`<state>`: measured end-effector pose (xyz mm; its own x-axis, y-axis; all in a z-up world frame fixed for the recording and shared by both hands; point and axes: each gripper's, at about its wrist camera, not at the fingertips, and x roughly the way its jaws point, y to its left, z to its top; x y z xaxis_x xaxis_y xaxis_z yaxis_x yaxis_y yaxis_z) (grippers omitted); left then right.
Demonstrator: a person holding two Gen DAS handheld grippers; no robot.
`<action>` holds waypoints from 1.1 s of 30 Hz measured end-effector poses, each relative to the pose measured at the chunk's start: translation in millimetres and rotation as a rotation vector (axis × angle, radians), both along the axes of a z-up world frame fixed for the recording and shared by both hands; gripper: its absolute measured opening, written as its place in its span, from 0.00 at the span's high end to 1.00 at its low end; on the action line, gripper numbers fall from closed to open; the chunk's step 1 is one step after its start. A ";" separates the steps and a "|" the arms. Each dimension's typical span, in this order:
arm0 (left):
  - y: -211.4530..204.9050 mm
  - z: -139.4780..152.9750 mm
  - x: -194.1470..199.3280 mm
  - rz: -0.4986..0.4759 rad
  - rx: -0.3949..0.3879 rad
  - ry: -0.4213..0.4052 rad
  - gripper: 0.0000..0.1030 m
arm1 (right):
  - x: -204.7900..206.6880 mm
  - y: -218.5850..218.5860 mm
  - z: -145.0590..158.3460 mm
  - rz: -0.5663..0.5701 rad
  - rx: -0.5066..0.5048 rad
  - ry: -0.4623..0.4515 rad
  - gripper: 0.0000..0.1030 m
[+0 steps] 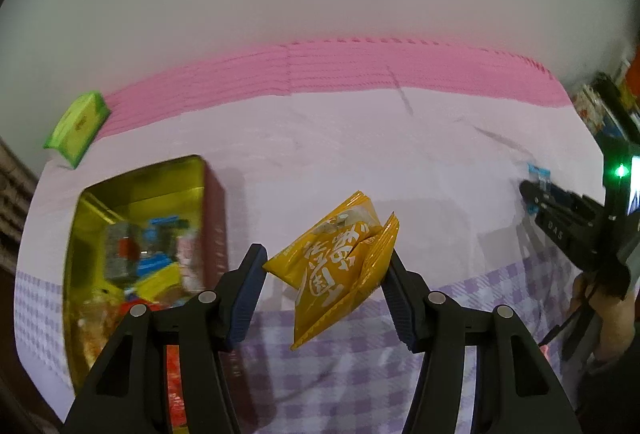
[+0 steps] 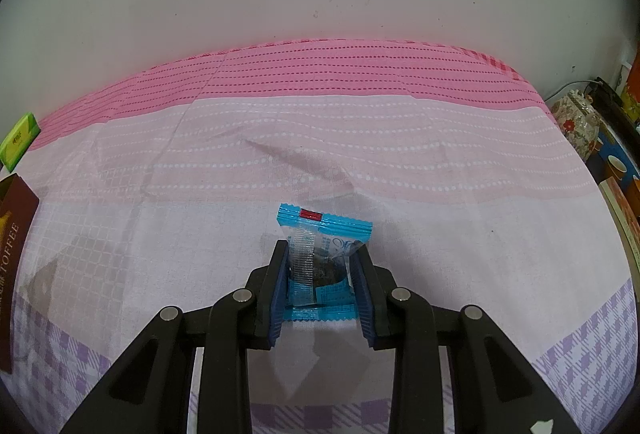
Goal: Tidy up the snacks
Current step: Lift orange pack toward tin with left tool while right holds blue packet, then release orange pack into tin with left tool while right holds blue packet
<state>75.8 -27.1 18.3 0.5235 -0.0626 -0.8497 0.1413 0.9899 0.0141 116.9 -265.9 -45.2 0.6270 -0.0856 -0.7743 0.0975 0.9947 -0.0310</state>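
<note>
The left gripper pinches a yellow snack packet above the tablecloth, just right of an open gold tin holding several wrapped snacks. A green packet lies near the cloth's far left corner. The right gripper is closed around a blue wrapped candy resting on the cloth.

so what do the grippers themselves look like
Both match: the left gripper and right gripper have matte black angular linkage arms with silver round pivot pins, and ribbed dark blue pads on the fingers. Seen from the left wrist, the right gripper's body carries a green light and white lettering.
</note>
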 end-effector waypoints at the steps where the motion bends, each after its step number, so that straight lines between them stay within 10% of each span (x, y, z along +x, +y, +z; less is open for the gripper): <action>1: 6.1 3.6 -0.3 0.014 -0.002 -0.006 0.44 | 0.0 0.0 0.0 0.000 0.000 0.000 0.72; 33: 164.1 -26.9 4.1 0.328 0.089 0.051 0.44 | -0.2 0.5 -0.7 0.000 -0.005 -0.001 0.72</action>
<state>79.9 137.0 -8.6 0.4602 0.1777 -0.8698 -0.1814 0.9779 0.1039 116.7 -265.4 -46.0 0.6278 -0.0890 -0.7733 0.0973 0.9946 -0.0355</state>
